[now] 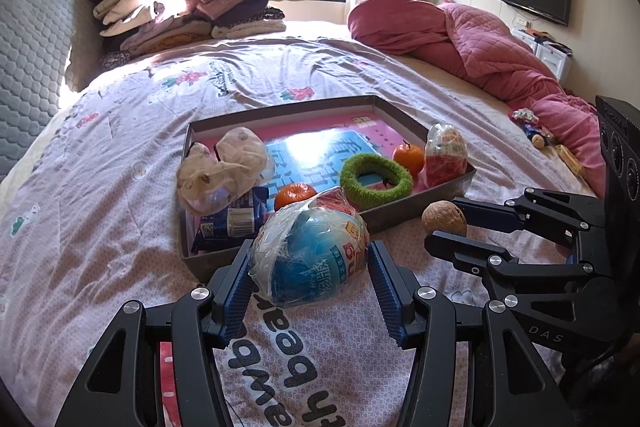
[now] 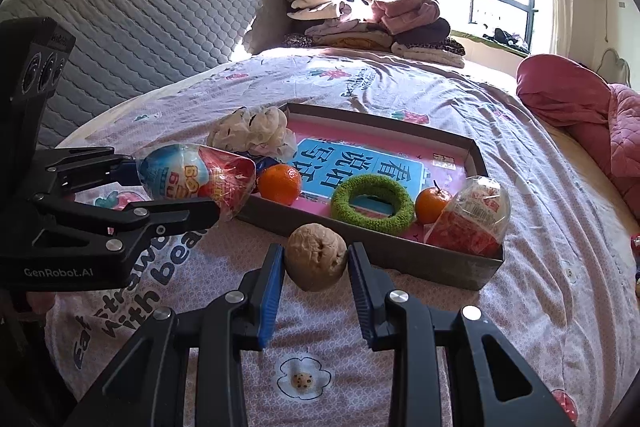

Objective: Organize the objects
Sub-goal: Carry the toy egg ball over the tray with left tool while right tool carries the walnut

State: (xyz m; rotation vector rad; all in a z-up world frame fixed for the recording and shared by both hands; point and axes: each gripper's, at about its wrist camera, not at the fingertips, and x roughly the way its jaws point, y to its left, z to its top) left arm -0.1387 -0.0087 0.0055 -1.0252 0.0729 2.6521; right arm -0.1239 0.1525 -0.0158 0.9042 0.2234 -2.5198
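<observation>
My left gripper (image 1: 310, 269) is shut on a blue-and-red plastic-wrapped toy egg (image 1: 310, 259), held just before the near edge of the grey tray (image 1: 288, 107); the egg also shows in the right wrist view (image 2: 196, 179). My right gripper (image 2: 316, 263) is shut on a brown walnut (image 2: 316, 257), held near the tray's front wall (image 2: 360, 247); the walnut shows in the left wrist view (image 1: 444, 219). The tray holds two oranges (image 2: 280, 183) (image 2: 432, 203), a green fuzzy ring (image 2: 372, 203), a red wrapped egg (image 2: 472, 219), a blue snack pack (image 1: 232, 219) and crumpled bags (image 1: 224, 167).
The tray lies on a bed with a floral pink quilt (image 1: 120, 187). Folded clothes (image 1: 180, 11) are stacked at the far side. A red blanket (image 1: 480, 43) lies at the right, with small loose items (image 1: 536, 131) beside it. A grey padded headboard (image 2: 140, 27) stands at the left.
</observation>
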